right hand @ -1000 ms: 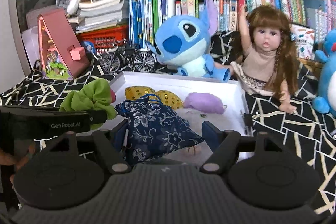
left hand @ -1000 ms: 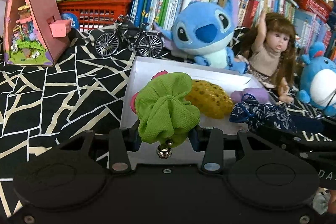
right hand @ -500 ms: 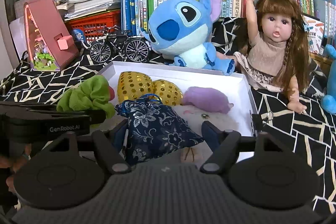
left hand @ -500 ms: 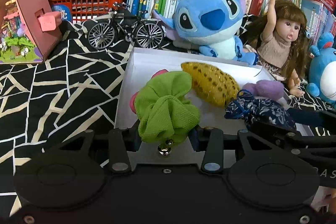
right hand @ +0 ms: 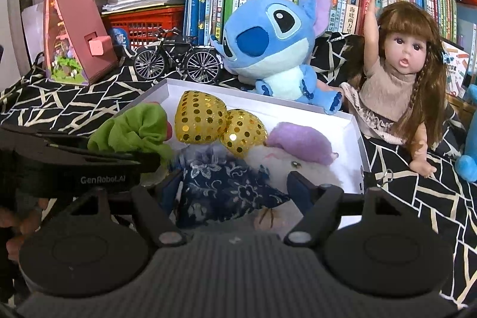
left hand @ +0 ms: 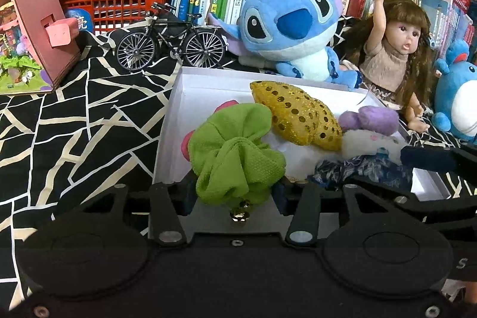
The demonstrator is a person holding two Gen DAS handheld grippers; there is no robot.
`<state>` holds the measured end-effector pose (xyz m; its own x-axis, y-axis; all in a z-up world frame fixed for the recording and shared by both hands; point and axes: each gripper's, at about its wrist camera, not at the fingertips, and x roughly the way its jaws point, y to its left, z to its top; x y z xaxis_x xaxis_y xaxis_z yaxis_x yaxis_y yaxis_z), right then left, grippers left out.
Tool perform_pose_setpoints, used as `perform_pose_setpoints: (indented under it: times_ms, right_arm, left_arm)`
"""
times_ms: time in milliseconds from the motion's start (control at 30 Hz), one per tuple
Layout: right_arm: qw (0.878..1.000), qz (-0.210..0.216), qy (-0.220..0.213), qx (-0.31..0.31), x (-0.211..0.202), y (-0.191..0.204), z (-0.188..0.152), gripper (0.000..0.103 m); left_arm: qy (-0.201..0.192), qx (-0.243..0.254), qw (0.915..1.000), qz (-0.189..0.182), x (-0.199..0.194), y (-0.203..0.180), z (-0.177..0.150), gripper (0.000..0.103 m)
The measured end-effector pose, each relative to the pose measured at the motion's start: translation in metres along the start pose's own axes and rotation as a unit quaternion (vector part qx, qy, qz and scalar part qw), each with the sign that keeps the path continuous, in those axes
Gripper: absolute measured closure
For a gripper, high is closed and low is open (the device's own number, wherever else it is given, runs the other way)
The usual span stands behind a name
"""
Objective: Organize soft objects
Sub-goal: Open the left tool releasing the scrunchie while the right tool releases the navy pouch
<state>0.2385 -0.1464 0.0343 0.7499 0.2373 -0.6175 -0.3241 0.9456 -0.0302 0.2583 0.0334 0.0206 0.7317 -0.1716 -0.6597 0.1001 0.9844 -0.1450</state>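
My left gripper (left hand: 234,194) is shut on a green cloth pouch (left hand: 235,154) with a small bell, held over the near left part of the white box (left hand: 179,97). My right gripper (right hand: 235,187) has its jaws apart around a navy floral pouch (right hand: 220,187), which rests low in the box (right hand: 356,133) near its front. The box also holds a gold sequin cushion (left hand: 295,115), a second gold one (right hand: 244,130), a purple plush (right hand: 301,142) and a white plush (right hand: 271,163). The green pouch also shows in the right wrist view (right hand: 134,130).
A blue Stitch plush (right hand: 268,49) and a doll (right hand: 393,73) sit behind the box. A toy bicycle (left hand: 170,40), a pink toy house (left hand: 32,29), a red basket (left hand: 119,5) and shelved books stand at the back. A blue plush (left hand: 459,106) stands far right. The black patterned cloth (left hand: 74,124) lies left.
Both grippers moved forward and lower over the box. The right jaws have spread and the navy pouch has sunk toward the box floor. The left still grips the green pouch.
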Motion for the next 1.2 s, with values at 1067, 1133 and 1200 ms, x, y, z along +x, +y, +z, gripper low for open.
perform_pose_setpoints:
  times_ms: [1067, 1133, 1200]
  right_arm:
    - [0.998, 0.024, -0.056, 0.012, -0.064, -0.011, -0.016, 0.001]
    - [0.998, 0.026, -0.059, 0.014, -0.07, -0.012, -0.019, 0.0]
    - [0.998, 0.028, -0.063, 0.014, -0.076, -0.013, -0.023, 0.0]
  left_arm:
    - [-0.068, 0.023, 0.9972, -0.023, -0.08, -0.012, -0.02, 0.015]
    - [-0.069, 0.024, 0.9969, -0.029, -0.085, -0.014, -0.025, 0.015]
    - [-0.07, 0.026, 0.9966, -0.035, -0.09, -0.015, -0.029, 0.015]
